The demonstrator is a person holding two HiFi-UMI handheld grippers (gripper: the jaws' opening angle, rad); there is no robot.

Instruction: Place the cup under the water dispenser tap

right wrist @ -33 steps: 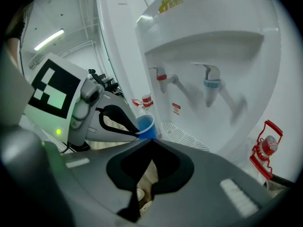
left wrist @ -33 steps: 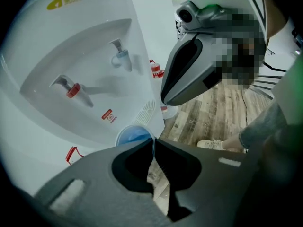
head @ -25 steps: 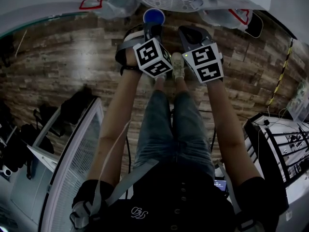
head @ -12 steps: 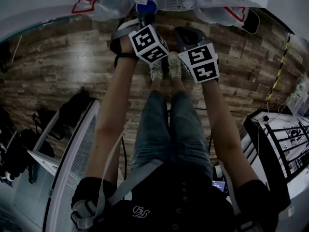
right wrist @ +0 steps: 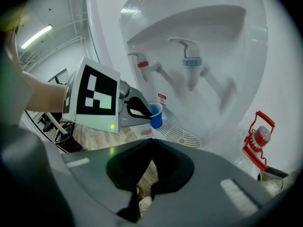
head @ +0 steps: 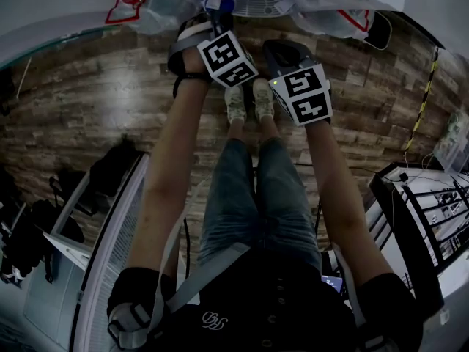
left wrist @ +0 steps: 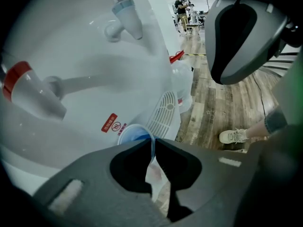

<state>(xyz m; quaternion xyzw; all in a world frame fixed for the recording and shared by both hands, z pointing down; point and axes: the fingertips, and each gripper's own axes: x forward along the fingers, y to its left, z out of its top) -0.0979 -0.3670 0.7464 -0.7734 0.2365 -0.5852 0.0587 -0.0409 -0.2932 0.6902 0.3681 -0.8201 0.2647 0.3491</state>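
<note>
A blue cup (left wrist: 135,132) is held by its rim in my left gripper (left wrist: 154,143), its thin wall between the two pads, and the jaws are opening slightly. In the right gripper view the cup (right wrist: 156,115) hangs at the left end of the drip grille (right wrist: 182,135), below the red tap (right wrist: 143,64). The blue tap (right wrist: 191,63) is further right. In the head view the left gripper (head: 218,17) reaches into the white dispenser's recess. My right gripper (right wrist: 151,145) is shut on nothing and stays back from the dispenser.
A bottle in a red holder (right wrist: 258,141) stands on the floor right of the dispenser. The person's shoes (head: 249,101) are on the wooden floor just before it. A black rack (head: 425,211) is at the right and a white frame (head: 110,233) at the left.
My left gripper has carried the blue cup forward and slightly down into the dispenser's recess. The right gripper has barely moved.
</note>
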